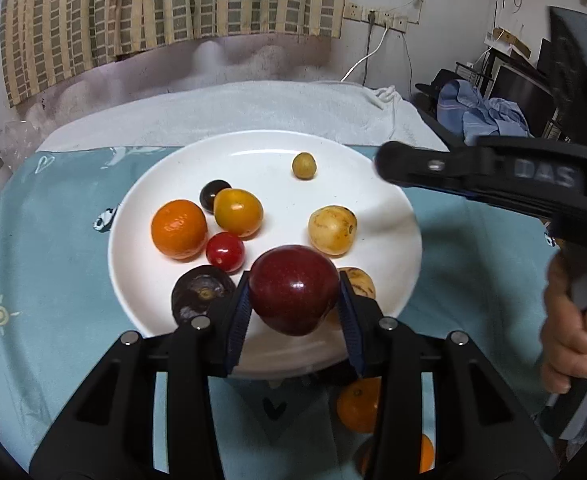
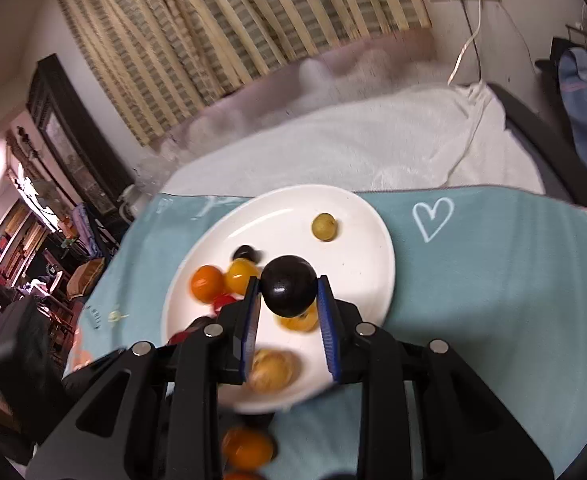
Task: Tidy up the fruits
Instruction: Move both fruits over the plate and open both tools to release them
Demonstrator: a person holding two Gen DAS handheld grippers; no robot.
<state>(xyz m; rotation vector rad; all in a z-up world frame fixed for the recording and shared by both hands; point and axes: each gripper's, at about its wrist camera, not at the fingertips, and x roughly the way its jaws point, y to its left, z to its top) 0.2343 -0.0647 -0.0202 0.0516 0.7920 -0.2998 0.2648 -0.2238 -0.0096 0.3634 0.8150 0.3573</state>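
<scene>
Two loads are up at once, and both hang over the white plate (image 1: 373,208), so each coming move turns on what lies straight below the fruit. That plate sits on the pale blue cloth (image 1: 53,220) covering the table, with most fruit crowded on its left half and bare white on the far right, around the small green fruit (image 1: 304,165). Your left hand-held gripper (image 1: 293,312) is clamped across the red apple (image 1: 293,288), its jaws on either side, at the plate's near edge; a dark purple fruit (image 1: 201,294) lies just left of it and a yellow loquat (image 1: 332,230) just beyond. Your right hand-held gripper (image 2: 289,308) pinches a dark plum (image 2: 289,290), roughly round, so no long axis matters. It hangs over the middle of the plate and looks nearer the bare patch. Two oranges (image 2: 247,448) wait on the cloth, nearer than the plate.
</scene>
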